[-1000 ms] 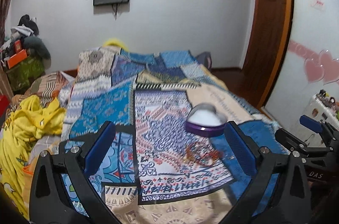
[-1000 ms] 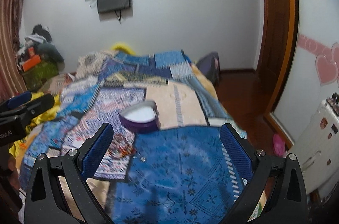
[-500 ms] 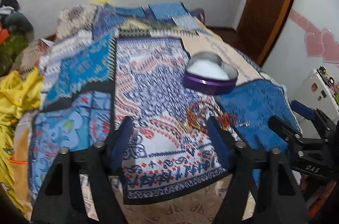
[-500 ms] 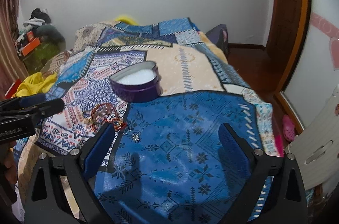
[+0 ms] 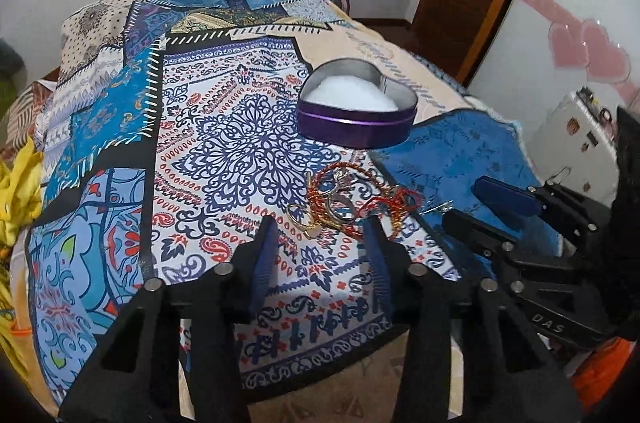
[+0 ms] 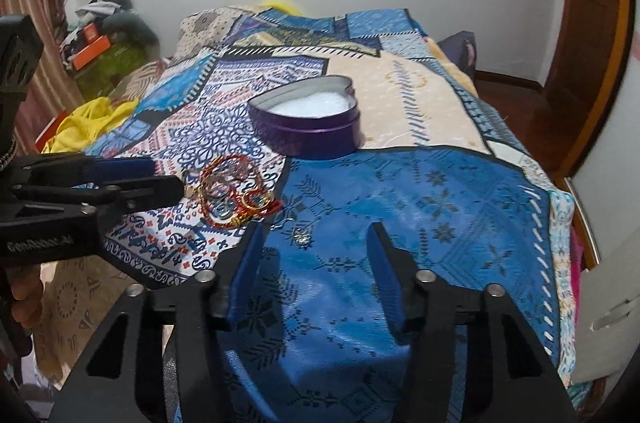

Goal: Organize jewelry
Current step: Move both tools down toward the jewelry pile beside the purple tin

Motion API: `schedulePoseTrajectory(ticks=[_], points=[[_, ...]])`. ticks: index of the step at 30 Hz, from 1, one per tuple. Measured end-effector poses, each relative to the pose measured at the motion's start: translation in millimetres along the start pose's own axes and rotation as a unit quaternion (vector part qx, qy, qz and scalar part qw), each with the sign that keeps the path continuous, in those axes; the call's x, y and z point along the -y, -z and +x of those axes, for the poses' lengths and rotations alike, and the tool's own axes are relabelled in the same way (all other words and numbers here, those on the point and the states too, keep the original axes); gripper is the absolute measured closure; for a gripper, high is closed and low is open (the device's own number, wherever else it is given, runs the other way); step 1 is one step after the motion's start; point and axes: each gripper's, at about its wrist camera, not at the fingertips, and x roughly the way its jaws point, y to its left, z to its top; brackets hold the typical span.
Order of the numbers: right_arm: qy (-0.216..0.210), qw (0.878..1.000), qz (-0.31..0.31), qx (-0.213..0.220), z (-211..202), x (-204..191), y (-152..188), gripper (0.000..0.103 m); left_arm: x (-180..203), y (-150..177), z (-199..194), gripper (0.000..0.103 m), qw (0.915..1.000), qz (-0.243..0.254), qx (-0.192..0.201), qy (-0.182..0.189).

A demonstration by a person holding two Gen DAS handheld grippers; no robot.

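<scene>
From your left wrist view, the left gripper (image 5: 322, 233) was closing with nothing yet pinched; the tangled bangles and rings (image 5: 344, 199) lay on the bedspread (image 5: 224, 127) just past its fingertips, near the purple heart-shaped tin (image 5: 356, 111). From your right wrist view, the right gripper (image 6: 316, 243) was closing too, empty over blue cloth, with what may be a small earring (image 6: 301, 235) ahead. The linked pieces could have dragged along or snagged the fabric.

bed (image 5: 248, 127) open at 9 and 12 o'clock of bangle pile (image 5: 344, 199); heart tin (image 5: 356, 111) blocks 1 o'clock, right tool (image 5: 464, 207) crowds 3 o'clock.
</scene>
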Motion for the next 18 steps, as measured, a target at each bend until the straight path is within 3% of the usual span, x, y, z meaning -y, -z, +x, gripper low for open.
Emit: schedulePoseTrajectory(ticks=[2, 14, 18], points=[[-0.009, 1.0, 0.0, -0.004, 2.4, -0.2, 0.3, 0.064, -1.4, -0.5, 4.4, 0.065, 1.0, 0.003, -0.007, -0.003], [-0.031, 0.999, -0.007, -0.016, 16.1, -3.0, 0.9, 0.077, -9.8, 0.8, 20.7, 0.069, 0.9994, 0.012, -0.021, 0.024], [-0.029, 0.999, -0.011, -0.019, 18.4, -3.6, -0.3, 0.082, -12.5, -2.8, 23.9, 0.077, 0.9994, 0.012, -0.021, 0.023]])
